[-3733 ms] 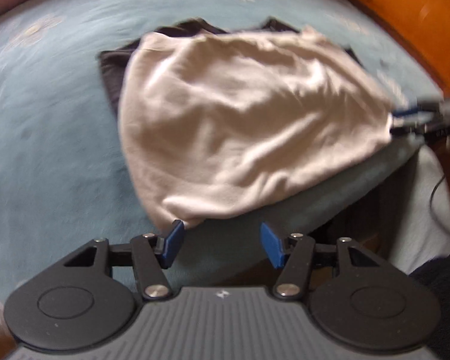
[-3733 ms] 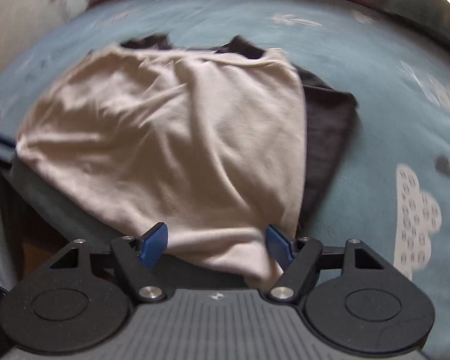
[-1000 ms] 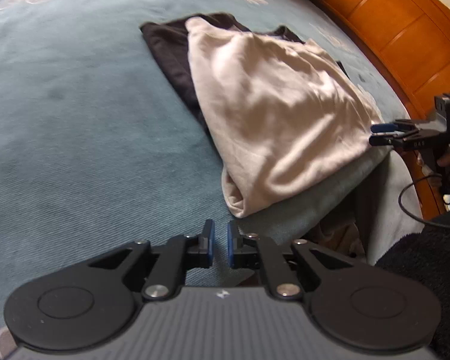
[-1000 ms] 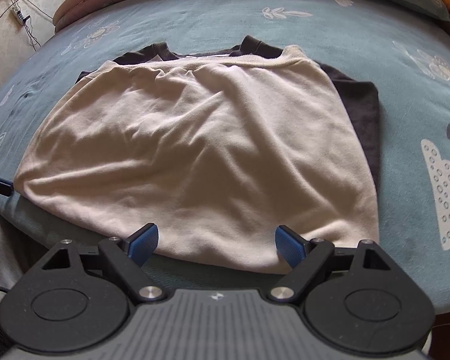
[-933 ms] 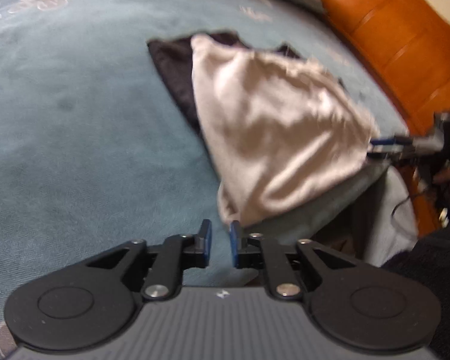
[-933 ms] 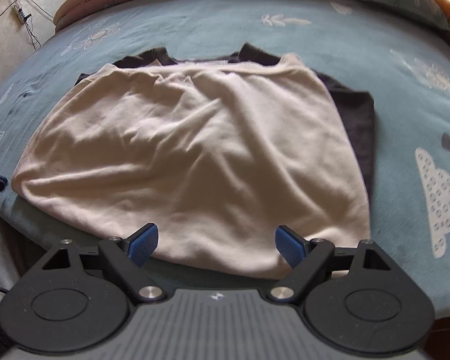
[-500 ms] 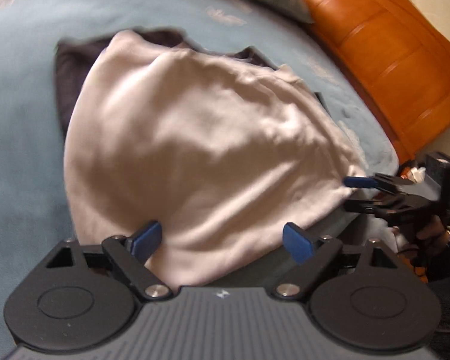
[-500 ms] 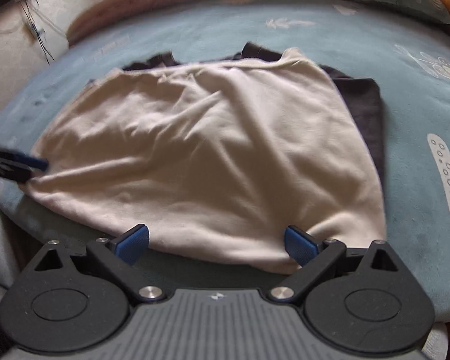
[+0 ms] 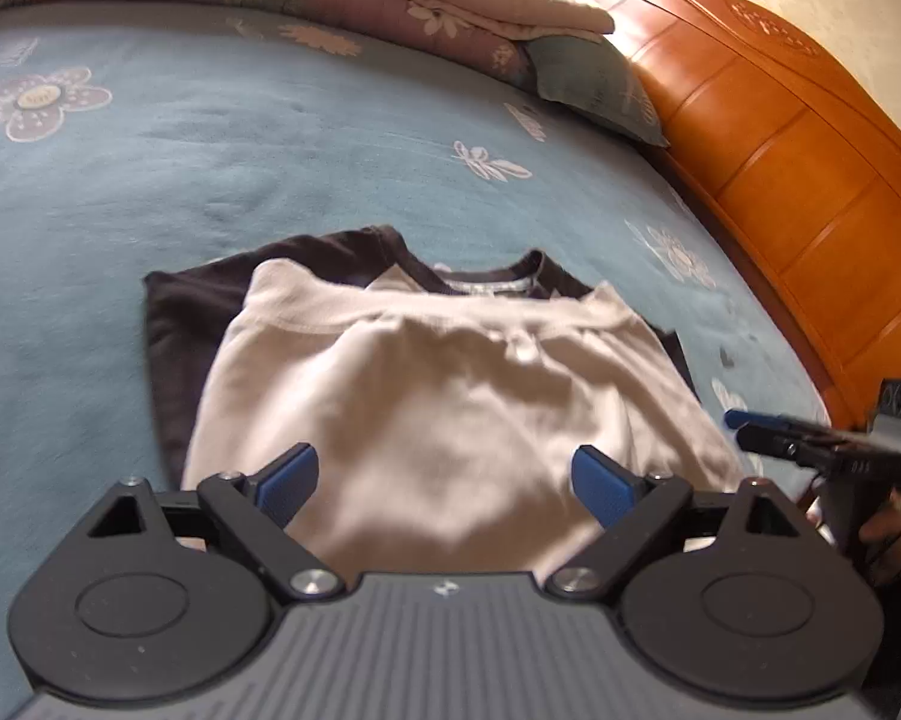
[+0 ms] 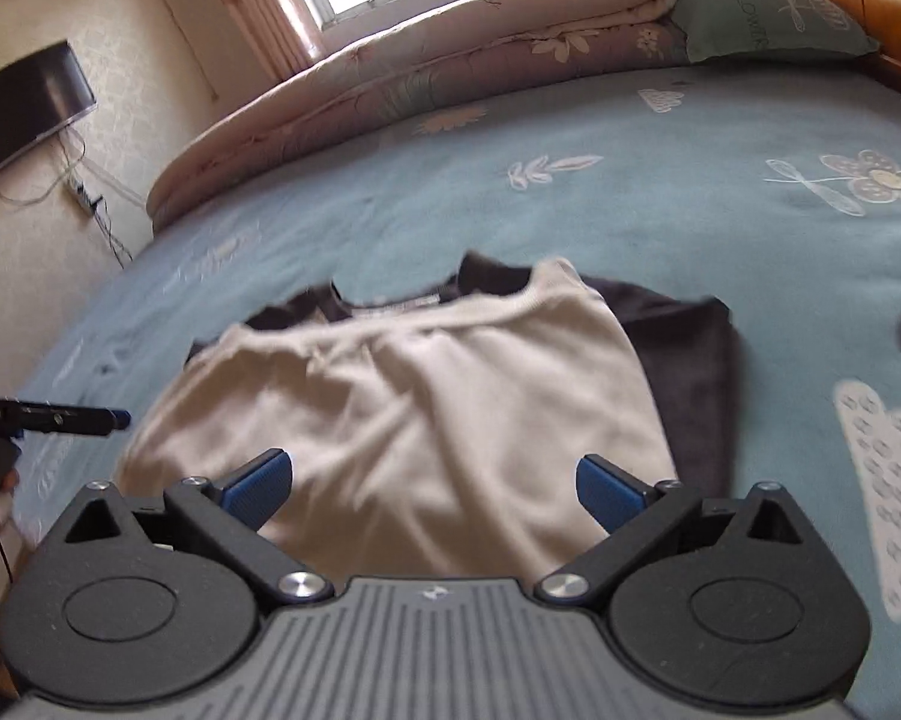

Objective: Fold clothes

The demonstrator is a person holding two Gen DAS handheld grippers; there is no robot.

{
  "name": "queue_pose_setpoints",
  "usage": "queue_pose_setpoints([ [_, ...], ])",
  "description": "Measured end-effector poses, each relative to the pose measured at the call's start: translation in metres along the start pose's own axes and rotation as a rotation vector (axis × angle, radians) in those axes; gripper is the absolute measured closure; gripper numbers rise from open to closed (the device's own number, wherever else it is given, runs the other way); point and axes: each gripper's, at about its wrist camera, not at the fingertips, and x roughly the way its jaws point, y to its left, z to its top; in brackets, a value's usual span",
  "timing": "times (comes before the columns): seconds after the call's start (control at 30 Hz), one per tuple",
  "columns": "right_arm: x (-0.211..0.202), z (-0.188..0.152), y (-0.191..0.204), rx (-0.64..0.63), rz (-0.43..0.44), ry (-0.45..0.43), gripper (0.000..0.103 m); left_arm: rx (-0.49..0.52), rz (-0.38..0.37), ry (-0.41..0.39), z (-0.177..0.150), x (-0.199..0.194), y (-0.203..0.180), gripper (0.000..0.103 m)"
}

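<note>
While both sets of jaws stand wide and empty, your left gripper (image 9: 444,477) steady and your right gripper (image 10: 432,483) opening a touch more, nothing is pinched between either pair. Just past them lies the cream shirt (image 9: 450,396), bottom half doubled up toward the black collar, black sleeves poking out each side, flat on the blue bed (image 9: 180,138) near its front edge. First fold looks done. Next, likely, you take a side edge or sleeve and bring it across.
</note>
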Motion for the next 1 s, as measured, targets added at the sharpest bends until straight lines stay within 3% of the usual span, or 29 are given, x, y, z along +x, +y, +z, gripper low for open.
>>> queue_pose_setpoints([
  [0.17,0.05,0.01,-0.017,0.102,0.022,0.046,0.0,-0.135,0.022,-0.012,0.007,0.042,0.024,0.012],
  [0.3,0.049,0.006,-0.037,0.147,0.035,-0.011,0.0,-0.302,0.02,-0.113,0.01,0.044,0.054,0.012],
  [0.4,0.046,0.021,-0.055,0.226,-0.066,-0.044,0.0,-0.303,0.072,-0.097,0.031,0.048,0.057,0.012],
  [0.47,0.043,0.036,-0.062,0.256,-0.116,-0.071,0.0,-0.299,0.065,-0.063,0.044,0.049,0.049,0.012],
  [0.57,0.041,0.053,-0.062,0.288,-0.004,-0.081,0.0,-0.255,0.004,-0.043,0.048,0.049,0.03,0.009],
  [0.7,0.067,0.055,-0.047,0.276,0.107,0.01,0.0,-0.28,-0.033,-0.023,0.039,0.064,0.025,0.007],
  [0.8,0.084,0.047,-0.05,0.263,0.047,0.025,0.0,-0.325,-0.047,-0.077,0.036,0.07,0.041,0.006],
  [0.87,0.085,0.045,-0.059,0.274,0.003,-0.012,0.0,-0.332,0.01,-0.106,0.045,0.07,0.049,0.006],
  [0.93,0.083,0.051,-0.069,0.311,-0.005,-0.038,0.0,-0.34,0.052,-0.106,0.058,0.07,0.055,0.008],
  [1.0,0.08,0.06,-0.079,0.355,-0.003,-0.06,0.0,-0.353,0.033,-0.113,0.068,0.066,0.055,0.007],
])
